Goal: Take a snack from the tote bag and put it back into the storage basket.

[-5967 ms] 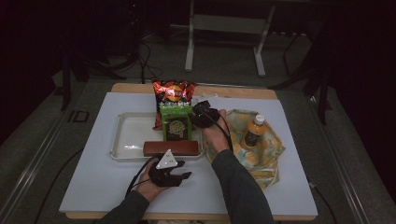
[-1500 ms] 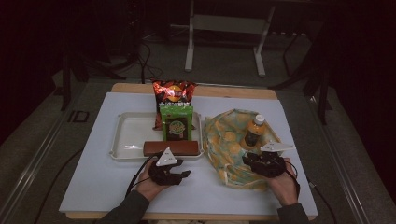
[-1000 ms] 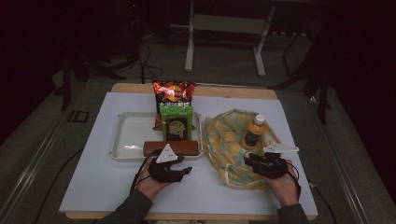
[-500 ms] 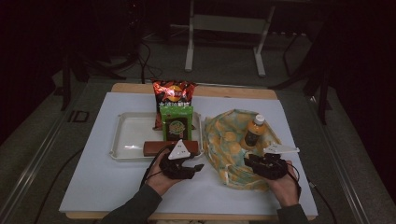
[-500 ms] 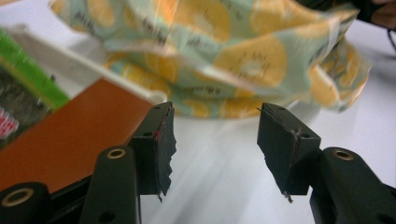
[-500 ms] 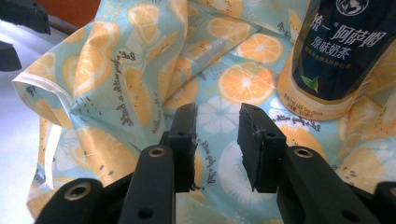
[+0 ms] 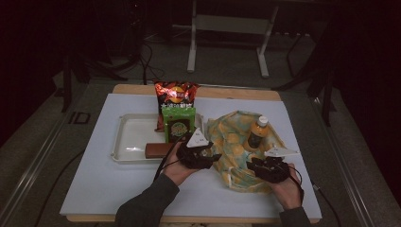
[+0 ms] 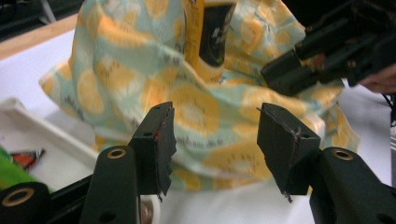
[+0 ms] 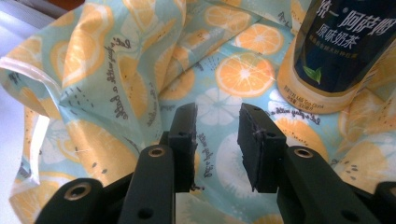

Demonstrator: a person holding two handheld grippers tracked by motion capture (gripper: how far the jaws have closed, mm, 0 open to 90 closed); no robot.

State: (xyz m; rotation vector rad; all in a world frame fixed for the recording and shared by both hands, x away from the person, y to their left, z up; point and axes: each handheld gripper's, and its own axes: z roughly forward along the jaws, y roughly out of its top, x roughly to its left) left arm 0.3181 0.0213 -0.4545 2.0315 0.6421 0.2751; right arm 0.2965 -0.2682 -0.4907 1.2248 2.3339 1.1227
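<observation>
An orange-slice patterned cloth (image 7: 234, 142) lies bunched on the right of the table, and a dark-labelled drink bottle (image 7: 257, 132) stands on it. My left gripper (image 7: 213, 156) hovers at the cloth's left edge. In the left gripper view its jaws (image 8: 215, 121) stand wide apart, with the cloth (image 8: 205, 102) and the bottle (image 8: 210, 32) ahead and nothing between them. My right gripper (image 7: 259, 165) rests at the cloth's near right part. Its jaws (image 9: 217, 116) are apart over the cloth (image 9: 116, 79), with the bottle (image 9: 341, 51) close behind.
A white tray (image 7: 127, 137) sits left of the cloth, holding a green packet (image 7: 178, 124) and a brown bar (image 7: 158, 150) along its front edge. A red crisp bag (image 7: 176, 94) stands behind them. The right gripper (image 8: 322, 60) appears top right in the left gripper view.
My left gripper has lifted from in front of the tray and moved right to the cloth's left edge. The right gripper has kept still.
</observation>
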